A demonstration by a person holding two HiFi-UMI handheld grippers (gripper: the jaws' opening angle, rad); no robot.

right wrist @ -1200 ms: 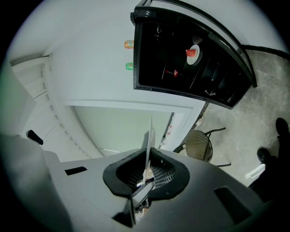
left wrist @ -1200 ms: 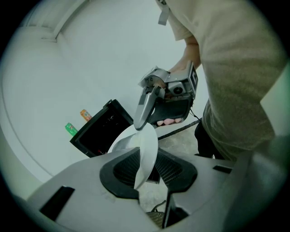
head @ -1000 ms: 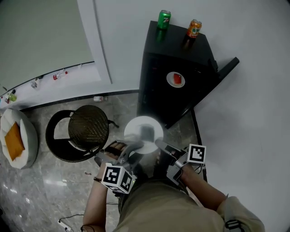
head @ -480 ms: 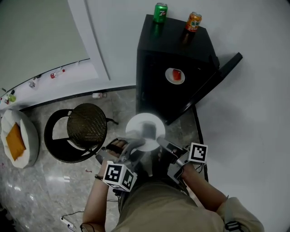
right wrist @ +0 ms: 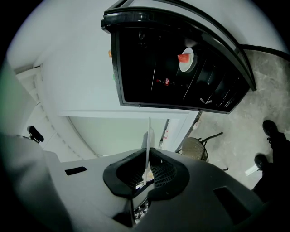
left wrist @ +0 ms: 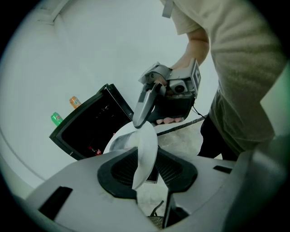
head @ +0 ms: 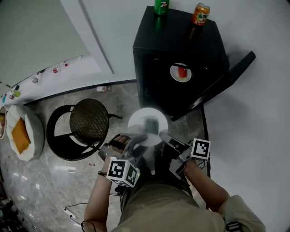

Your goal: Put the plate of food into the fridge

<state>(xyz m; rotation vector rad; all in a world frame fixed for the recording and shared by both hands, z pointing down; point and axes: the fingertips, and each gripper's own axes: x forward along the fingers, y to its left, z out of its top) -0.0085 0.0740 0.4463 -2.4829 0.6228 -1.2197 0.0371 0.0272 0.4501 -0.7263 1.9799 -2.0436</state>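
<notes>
A white plate (head: 147,123) with a blurred grey item on it hangs level in front of the open black fridge (head: 156,68). My left gripper (head: 137,139) is shut on its left rim, and in the left gripper view the plate (left wrist: 146,149) is pinched between the left gripper's (left wrist: 146,168) pads. My right gripper (head: 163,137) is shut on the right rim. The right gripper view shows the plate (right wrist: 148,136) edge-on in the right gripper's (right wrist: 146,170) jaws. A second plate with red food (head: 181,72) sits on a shelf inside the fridge (right wrist: 149,68).
The fridge door (head: 226,84) stands open to the right. A green can (head: 161,5) and an orange can (head: 200,13) stand on top. A round wicker stool (head: 88,122) is on the left, and a white seat with an orange cushion (head: 20,135) is further left.
Both grippers have carried the plate a little forward toward the fridge and slightly lower. Neither grip on the rim has changed.
</notes>
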